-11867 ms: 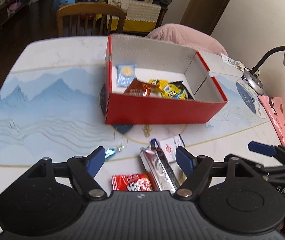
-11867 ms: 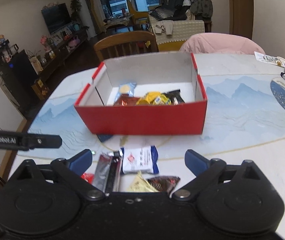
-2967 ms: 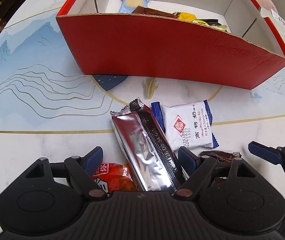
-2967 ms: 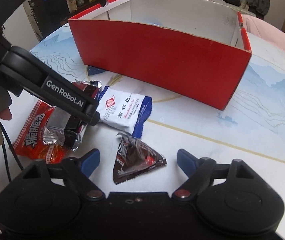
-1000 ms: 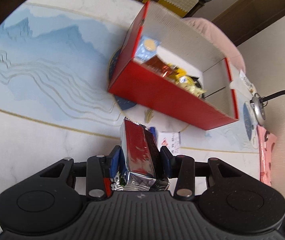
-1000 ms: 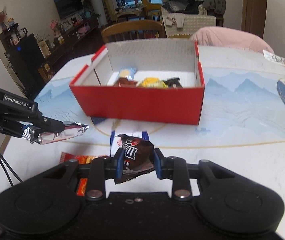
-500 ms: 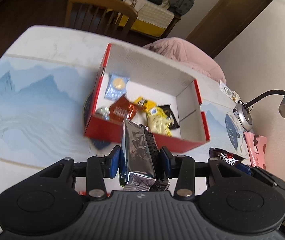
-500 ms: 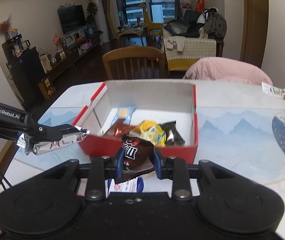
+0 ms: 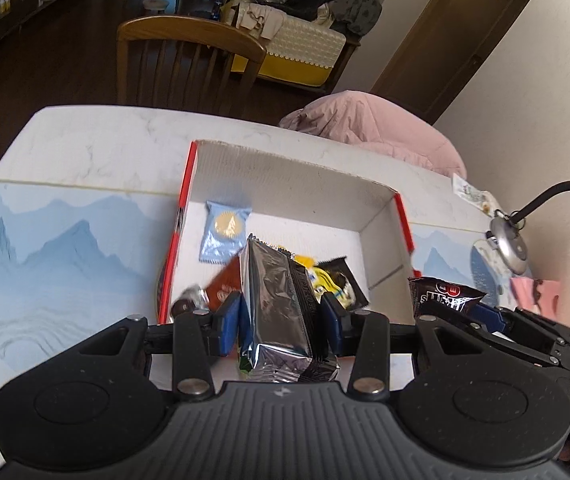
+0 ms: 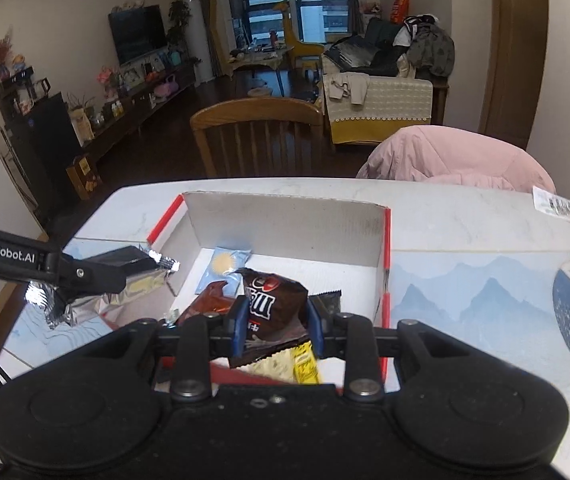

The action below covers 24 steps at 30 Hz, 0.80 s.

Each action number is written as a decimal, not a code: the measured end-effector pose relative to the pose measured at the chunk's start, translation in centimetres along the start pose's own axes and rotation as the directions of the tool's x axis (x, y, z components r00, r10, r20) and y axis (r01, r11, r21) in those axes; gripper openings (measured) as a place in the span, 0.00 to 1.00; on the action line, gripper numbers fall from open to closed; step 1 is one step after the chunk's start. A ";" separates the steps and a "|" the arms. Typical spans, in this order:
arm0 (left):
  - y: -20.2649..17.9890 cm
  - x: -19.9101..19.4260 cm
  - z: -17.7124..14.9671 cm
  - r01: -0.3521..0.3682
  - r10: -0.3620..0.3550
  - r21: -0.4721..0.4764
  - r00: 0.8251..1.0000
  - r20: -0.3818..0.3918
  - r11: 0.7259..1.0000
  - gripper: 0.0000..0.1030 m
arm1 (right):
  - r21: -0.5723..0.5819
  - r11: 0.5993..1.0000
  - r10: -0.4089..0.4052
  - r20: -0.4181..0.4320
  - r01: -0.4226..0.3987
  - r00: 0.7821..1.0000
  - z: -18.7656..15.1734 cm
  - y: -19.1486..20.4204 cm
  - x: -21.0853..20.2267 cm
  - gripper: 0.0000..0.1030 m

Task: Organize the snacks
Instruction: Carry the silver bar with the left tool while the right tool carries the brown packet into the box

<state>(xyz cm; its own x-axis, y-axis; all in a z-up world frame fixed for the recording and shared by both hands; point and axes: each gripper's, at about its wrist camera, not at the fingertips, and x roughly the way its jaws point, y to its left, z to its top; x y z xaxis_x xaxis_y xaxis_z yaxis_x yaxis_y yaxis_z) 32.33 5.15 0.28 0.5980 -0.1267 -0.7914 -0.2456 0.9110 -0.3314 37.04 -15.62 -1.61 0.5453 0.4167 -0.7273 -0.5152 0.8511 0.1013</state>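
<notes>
Tabletop [image 9: 85, 152]: white marble-look surface with blue mountain print, spread below and ahead of both tools.

Wooden chair [image 10: 259, 140]: beyond the tabletop's far edge, ahead of both tools. A pink padded jacket [image 10: 453, 160] lies to its right.

Red box [image 9: 183, 216]: 1 open carton, white inside, resting on the tabletop directly ahead of and beneath both tools. It holds a loose heap of snacks at its near end.

Desk lamp [image 9: 525, 220]: far right of the left tool, base on the tabletop.

Left tool [image 9: 281, 316]: blue pads clamped on 1 silver foil packet [image 9: 275, 300], held lengthwise above the near wall of the red box. From the right wrist view the packet sits off to the left, over the box's left wall.

Right tool [image 10: 275, 322]: pads closed on 1 brown chocolate bag [image 10: 275, 300], held above the near end of the box; in the left wrist view it sits just right of the left tool.

Light blue cookie packet [image 9: 225, 232]: flat on the box floor, ahead of the left tool, near the left wall.

Brown wrapper [image 10: 209, 304]: in the box, just left of the right tool's pads.

Yellow packet [image 10: 303, 364]: in the box, beneath the right tool.

Black packet [image 9: 345, 280]: in the box, just right of the foil packet.
</notes>
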 end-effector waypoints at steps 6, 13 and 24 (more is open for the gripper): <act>0.1 2.7 1.3 -0.052 0.052 0.016 0.998 -0.017 0.999 0.41 | -0.024 1.000 -0.015 -0.051 0.014 0.999 0.8 -0.2 3.4 0.28; 0.4 5.9 1.9 -0.082 0.084 0.029 0.995 -0.056 0.996 0.41 | -0.001 1.000 -0.011 -0.121 0.011 0.993 0.9 -1.0 7.1 0.28; 0.7 9.8 1.4 -0.128 0.135 0.066 0.985 -0.106 0.990 0.41 | 0.006 0.999 -0.036 -0.211 0.039 0.977 0.3 -1.5 12.1 0.28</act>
<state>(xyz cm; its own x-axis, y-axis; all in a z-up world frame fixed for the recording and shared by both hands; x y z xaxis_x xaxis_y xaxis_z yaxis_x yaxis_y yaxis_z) 39.05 5.06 -6.97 0.4756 -0.0436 -0.8786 -0.2689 0.9438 -0.1923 44.64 -11.76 -10.35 0.4121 0.3087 -0.8573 -0.4901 0.8682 0.0770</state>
